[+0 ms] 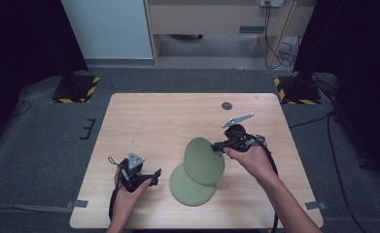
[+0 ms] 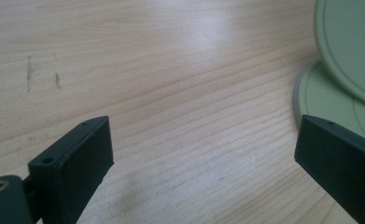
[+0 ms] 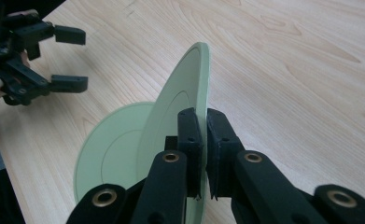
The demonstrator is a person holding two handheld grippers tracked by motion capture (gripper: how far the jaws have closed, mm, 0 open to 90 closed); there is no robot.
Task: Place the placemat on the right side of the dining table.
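Note:
Two pale green plates are on the wooden table (image 1: 153,116). One plate (image 1: 190,189) lies flat near the front edge. The other plate (image 1: 204,160) is lifted and tilted above it, overlapping it. My right gripper (image 1: 220,145) is shut on the raised plate's right rim. In the right gripper view the jaws (image 3: 201,140) pinch the edge of the raised plate (image 3: 180,102), with the flat plate (image 3: 110,149) below. My left gripper (image 1: 154,177) stands open just left of the flat plate, holding nothing. Its view (image 2: 203,154) shows both plates at the right: the raised plate (image 2: 353,42) and the flat plate (image 2: 329,102).
A small dark disc (image 1: 227,105) lies near the table's far edge. Bare wood stretches across the left and far parts of the table. Stand bases with yellow-black stripes (image 1: 76,90) and cables sit on the floor beyond. The left gripper (image 3: 70,58) appears in the right gripper view.

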